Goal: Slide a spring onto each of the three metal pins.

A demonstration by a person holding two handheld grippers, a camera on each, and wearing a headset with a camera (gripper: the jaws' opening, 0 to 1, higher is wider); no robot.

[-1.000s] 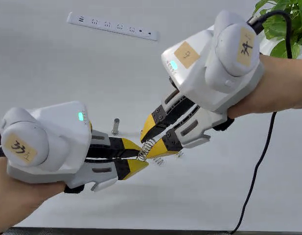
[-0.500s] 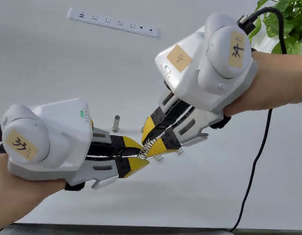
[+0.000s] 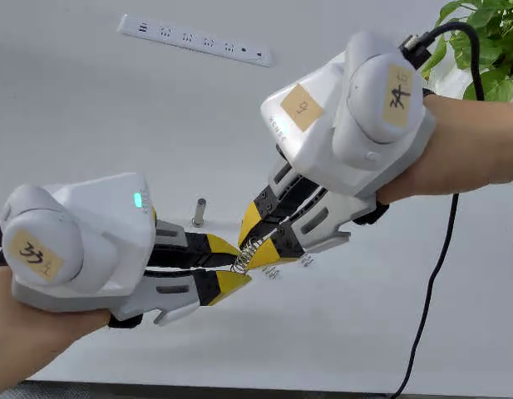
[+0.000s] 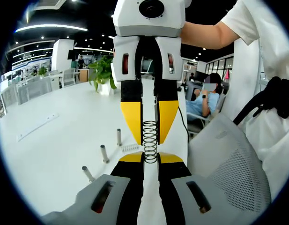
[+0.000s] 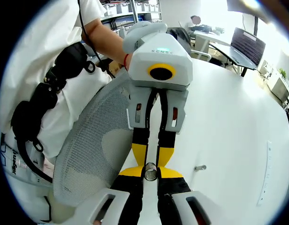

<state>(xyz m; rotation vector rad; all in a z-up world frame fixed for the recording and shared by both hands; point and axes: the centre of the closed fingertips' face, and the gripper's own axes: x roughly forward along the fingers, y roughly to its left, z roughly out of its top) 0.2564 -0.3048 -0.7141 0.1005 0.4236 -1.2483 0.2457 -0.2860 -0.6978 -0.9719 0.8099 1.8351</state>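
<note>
Jaws of the left gripper point(image 3: 237, 264), black with yellow wedge tips, pinch one end of a fine wire coil spring point(image 3: 245, 255). The right gripper point(image 3: 255, 242), tipped alike, clamps the other end above the smooth white worktop point(image 3: 90, 108). Left gripper view records three upright cylindrical metal pins point(image 4: 103, 153) in a row, spaced apart, with loose springs point(image 4: 130, 148) lying just beside them; head view presents one pin. Right gripper view presents the held spring end-on, a round ring between the tips.
</note>
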